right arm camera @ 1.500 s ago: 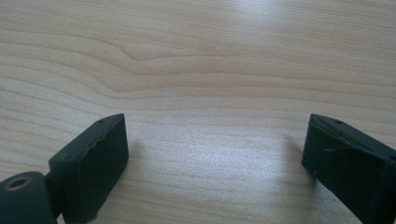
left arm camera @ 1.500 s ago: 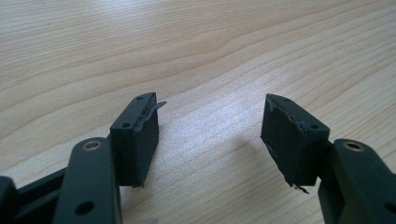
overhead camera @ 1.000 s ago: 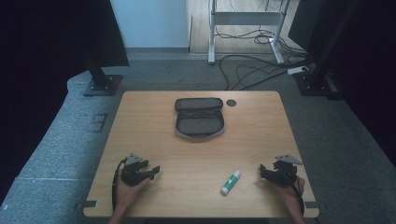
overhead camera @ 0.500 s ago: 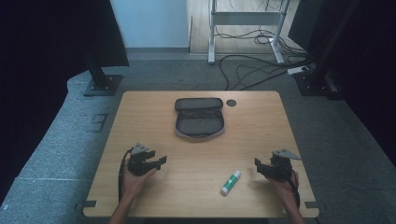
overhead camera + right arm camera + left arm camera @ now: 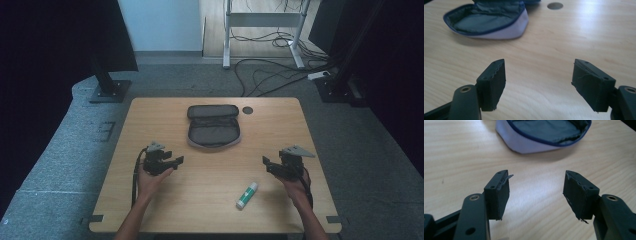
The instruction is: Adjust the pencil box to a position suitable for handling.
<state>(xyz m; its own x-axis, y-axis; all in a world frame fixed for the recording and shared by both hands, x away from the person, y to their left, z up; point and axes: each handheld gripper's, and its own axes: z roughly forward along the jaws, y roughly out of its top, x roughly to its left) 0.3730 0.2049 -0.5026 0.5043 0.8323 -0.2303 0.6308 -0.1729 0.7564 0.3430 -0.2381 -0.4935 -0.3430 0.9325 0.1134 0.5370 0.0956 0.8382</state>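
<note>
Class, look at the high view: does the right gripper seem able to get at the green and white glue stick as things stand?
Probably yes. The right gripper stands open and holds nothing, and the glue stick lies alone on bare table just beside it, nearer the person, with nothing between them.

Pouch (image 5: 544,135) top beyond frame edge
</note>
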